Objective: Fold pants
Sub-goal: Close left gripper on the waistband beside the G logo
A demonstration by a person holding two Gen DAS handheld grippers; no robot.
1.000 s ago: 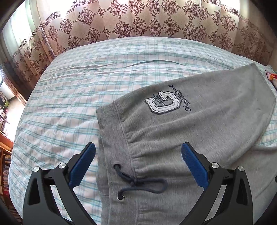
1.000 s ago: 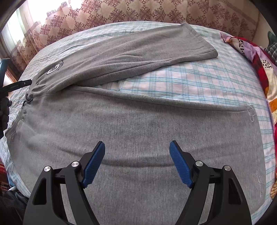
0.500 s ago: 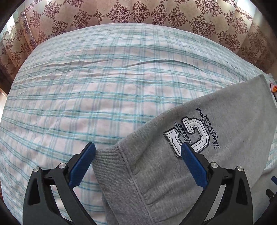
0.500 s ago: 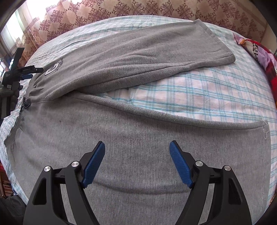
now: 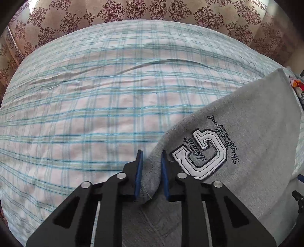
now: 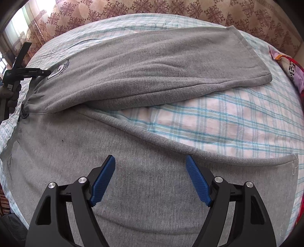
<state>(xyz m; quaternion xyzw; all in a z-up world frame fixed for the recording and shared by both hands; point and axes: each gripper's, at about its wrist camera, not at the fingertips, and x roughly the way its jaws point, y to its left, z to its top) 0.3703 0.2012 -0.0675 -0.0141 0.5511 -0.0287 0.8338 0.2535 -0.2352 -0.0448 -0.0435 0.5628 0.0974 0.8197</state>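
Grey sweatpants [image 6: 152,76] lie spread on the checked bedsheet [image 5: 95,95], legs pointing right. The far leg lies slanted and the near leg [image 6: 152,190] runs under my right gripper [image 6: 150,159], which hovers open over it with nothing between its blue pads. My left gripper [image 5: 151,153] is shut on the far corner of the waistband, with grey fabric bunched between the pads beside the embroidered letter patch [image 5: 201,153]. In the right wrist view the left gripper [image 6: 44,72] shows at the far left, by the patch. The dark drawstring [image 6: 23,114] sits at the waistband's middle.
A patterned curtain [image 5: 152,9] hangs behind the bed. A red and pink blanket [image 6: 292,70] lies at the bed's right edge. Bare sheet [image 6: 228,117] shows between the two legs. A gloved hand [image 6: 13,95] holds the left gripper's handle.
The left gripper moved from over the drawstring to the waistband's far corner and shut on it. The right gripper drifted a little farther over the near leg and stayed open.
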